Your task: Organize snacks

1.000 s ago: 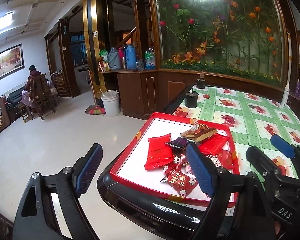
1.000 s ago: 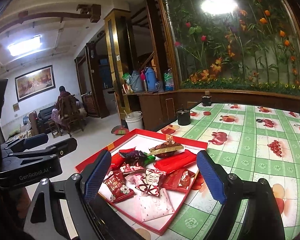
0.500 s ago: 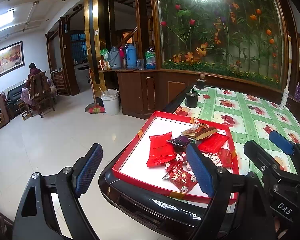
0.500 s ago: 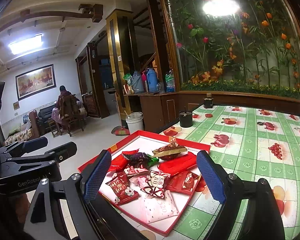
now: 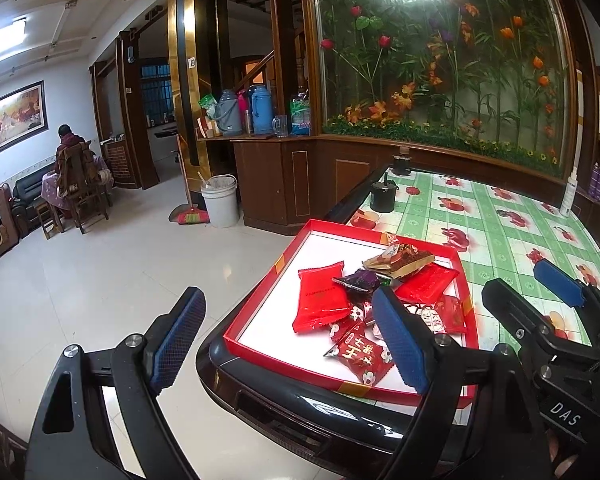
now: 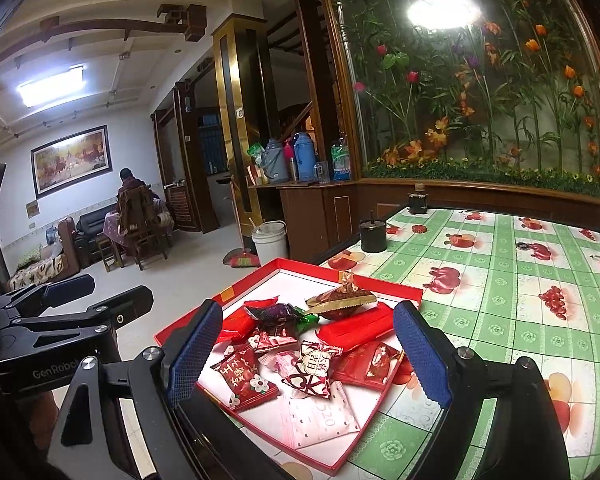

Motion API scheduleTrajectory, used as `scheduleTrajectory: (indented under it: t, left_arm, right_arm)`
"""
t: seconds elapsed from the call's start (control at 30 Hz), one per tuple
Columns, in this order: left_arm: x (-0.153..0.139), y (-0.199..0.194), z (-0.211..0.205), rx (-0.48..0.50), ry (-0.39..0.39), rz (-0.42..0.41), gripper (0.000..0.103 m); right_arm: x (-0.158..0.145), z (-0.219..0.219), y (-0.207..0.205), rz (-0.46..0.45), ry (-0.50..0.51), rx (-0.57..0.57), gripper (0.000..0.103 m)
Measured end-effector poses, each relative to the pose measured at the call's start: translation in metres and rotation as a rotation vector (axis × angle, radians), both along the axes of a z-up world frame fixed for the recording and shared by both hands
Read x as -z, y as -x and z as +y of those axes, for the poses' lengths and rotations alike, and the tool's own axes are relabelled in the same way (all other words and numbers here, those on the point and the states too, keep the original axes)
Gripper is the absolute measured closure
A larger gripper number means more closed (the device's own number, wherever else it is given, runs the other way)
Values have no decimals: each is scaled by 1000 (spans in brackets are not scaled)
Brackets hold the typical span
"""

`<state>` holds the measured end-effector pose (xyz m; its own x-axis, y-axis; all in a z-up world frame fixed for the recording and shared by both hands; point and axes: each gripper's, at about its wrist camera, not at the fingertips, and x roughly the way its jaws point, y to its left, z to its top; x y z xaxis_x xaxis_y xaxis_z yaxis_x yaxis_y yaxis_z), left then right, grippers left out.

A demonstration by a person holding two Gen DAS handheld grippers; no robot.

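Red cardboard tray (image 6: 400,288) at the near corner of a bench (image 6: 500,300) covered in a green fruit-print cloth holds every snack in view: the wrapped packets lie in a loose, overlapping heap toward the tray's right half, leaving its white floor bare on the left. Both handheld tools hover short of the tray, the left gripper (image 5: 288,340) out over the bench edge and the floor, the right gripper (image 6: 308,352) framing the heap; each has its jaws spread wide and empty. A flat red packet (image 5: 320,296) lies apart on the bare side, a long red bar (image 6: 356,326) props up a brown-and-gold wrapper (image 6: 342,300), and a purple twist-wrapped sweet (image 6: 274,314) sits between them. Nearest the right gripper lie a small red packet with a flower print (image 6: 246,376) and a pale pink sachet (image 6: 320,416). The heap would suit either a sort in mid-course or a gathered lot awaiting tidying, so the stage is open. Any pick here would go best taking one packet at a time from the top or the rim of the heap, jaws closing across a packet's short side and low enough to catch the crimped seam; foil wrappers are likely to slip, and a lift from underneath could drag neighbours along. A black lidded pot (image 6: 373,236) stands well clear behind.
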<state>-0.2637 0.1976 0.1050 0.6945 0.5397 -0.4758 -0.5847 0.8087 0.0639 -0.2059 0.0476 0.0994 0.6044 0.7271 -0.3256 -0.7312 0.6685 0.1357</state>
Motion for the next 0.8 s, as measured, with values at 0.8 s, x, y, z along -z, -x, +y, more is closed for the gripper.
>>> scheduleTrajectory:
  t: [0.8]
  left_arm:
    - [-1,-1,3,8,1,10,17]
  right_arm:
    - [-1,7,1,-15,2,-18,15]
